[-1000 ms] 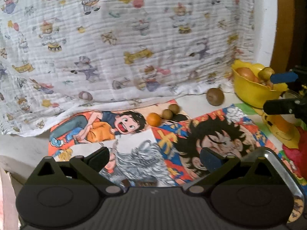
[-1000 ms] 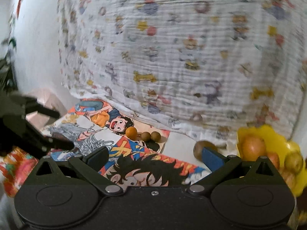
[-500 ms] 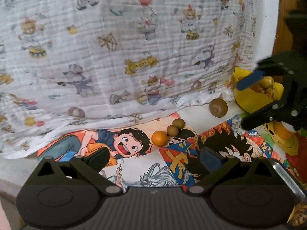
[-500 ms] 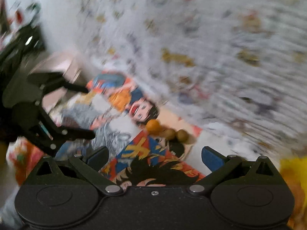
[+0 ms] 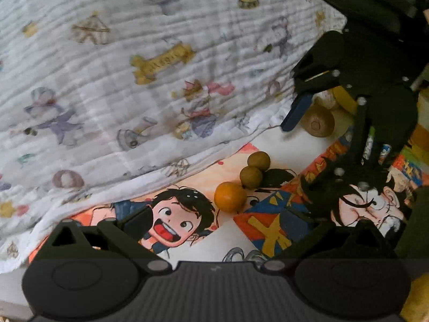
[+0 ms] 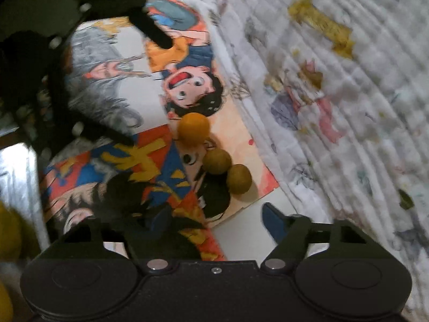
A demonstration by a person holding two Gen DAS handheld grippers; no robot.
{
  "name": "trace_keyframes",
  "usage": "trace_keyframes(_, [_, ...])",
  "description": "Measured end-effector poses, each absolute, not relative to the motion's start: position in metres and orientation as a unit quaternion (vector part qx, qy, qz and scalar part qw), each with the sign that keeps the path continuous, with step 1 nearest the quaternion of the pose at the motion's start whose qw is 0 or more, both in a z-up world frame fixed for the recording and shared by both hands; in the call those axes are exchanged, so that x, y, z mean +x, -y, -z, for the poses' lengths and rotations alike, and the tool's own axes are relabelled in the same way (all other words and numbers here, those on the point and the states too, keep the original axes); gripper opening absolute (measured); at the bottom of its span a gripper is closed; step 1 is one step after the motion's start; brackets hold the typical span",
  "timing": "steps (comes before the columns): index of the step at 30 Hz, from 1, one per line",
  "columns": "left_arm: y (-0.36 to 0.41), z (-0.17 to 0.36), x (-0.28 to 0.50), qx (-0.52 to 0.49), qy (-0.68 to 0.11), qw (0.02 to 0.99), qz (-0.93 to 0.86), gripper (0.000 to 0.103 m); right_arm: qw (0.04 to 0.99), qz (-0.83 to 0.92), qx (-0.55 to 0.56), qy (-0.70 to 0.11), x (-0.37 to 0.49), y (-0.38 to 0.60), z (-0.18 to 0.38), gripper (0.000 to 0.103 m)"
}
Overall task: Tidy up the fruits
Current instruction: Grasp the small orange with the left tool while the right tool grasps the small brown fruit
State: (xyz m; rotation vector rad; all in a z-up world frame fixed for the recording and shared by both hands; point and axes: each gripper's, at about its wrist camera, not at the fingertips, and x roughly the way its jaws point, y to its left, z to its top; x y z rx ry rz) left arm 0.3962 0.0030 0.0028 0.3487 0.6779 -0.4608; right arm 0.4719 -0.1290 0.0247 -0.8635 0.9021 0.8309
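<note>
Three small fruits: one orange ball [image 5: 230, 197] and two brown balls [image 5: 251, 177] lie in a touching row on my cartoon mat [image 5: 187, 241], near its back edge.
Far left: the printed white cloth [image 5: 120, 67] hangs behind the mat, its hem lying on the mat's back edge.
My left claw [image 5: 228, 221]: fingers apart, nothing between them; it hovers over the mat, the orange ball just ahead of the gap.
Row, seen from the right wrist: orange ball [image 6: 193, 129] farthest, brown balls [image 6: 217, 161] nearer, all ahead of my right claw [image 6: 217, 218].
My right claw: jaws have just been closing, now about half apart, with bare mat and table between the blue pads [image 6: 273, 221], no fruit gripped.
Right side: a larger brown fruit [image 5: 317, 124] sits on the pale table, off the mat; in the left wrist view one blue pad [image 5: 296, 112] of my right claw stands just beside it, whether touching I cannot tell.
Far right: a yellow bowl [image 5: 344, 98] shows behind that claw, mostly hidden.
</note>
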Motion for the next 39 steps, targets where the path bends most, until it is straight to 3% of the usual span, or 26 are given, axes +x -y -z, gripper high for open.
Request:
trace_keyframes(6, [-0.002, 0.009, 0.410, 0.137, -0.328, 0.904, 0.239, 0.091, 0.753, -0.346, -0.398, -0.394, 0.488, 0.129, -0.016, 0.051])
trace_keyframes(14, [-0.004, 0.021, 0.428, 0.106, -0.343, 0.898, 0.255, 0.077, 0.739, -0.363, -0.411, -0.392, 0.499, 0.121, -0.009, 0.044])
trace_keyframes(18, [-0.004, 0.030, 0.435, 0.102, -0.358, 0.894, 0.250, 0.063, 0.742, -0.355, -0.414, -0.391, 0.504, 0.116, -0.005, 0.040])
trace_keyframes(23, [-0.010, 0.034, 0.439, 0.078, -0.360, 0.893, 0.259, 0.061, 0.741, -0.359, -0.416, -0.387, 0.506, 0.112, -0.004, 0.038])
trace_keyframes(26, [-0.009, 0.035, 0.443, 0.074, -0.360, 0.891, 0.266, 0.053, 0.742, -0.362, -0.412, -0.386, 0.508, 0.111, -0.003, 0.037])
trace_keyframes(29, [-0.007, 0.035, 0.447, 0.064, -0.362, 0.891, 0.267, 0.039, 0.744, -0.368, -0.397, -0.393, 0.509, 0.112, -0.003, 0.028])
trace_keyframes(39, [-0.009, 0.033, 0.449, 0.021, -0.381, 0.892, 0.241, 0.038, 0.773, -0.343, -0.362, -0.392, 0.498, 0.121, -0.005, 0.027])
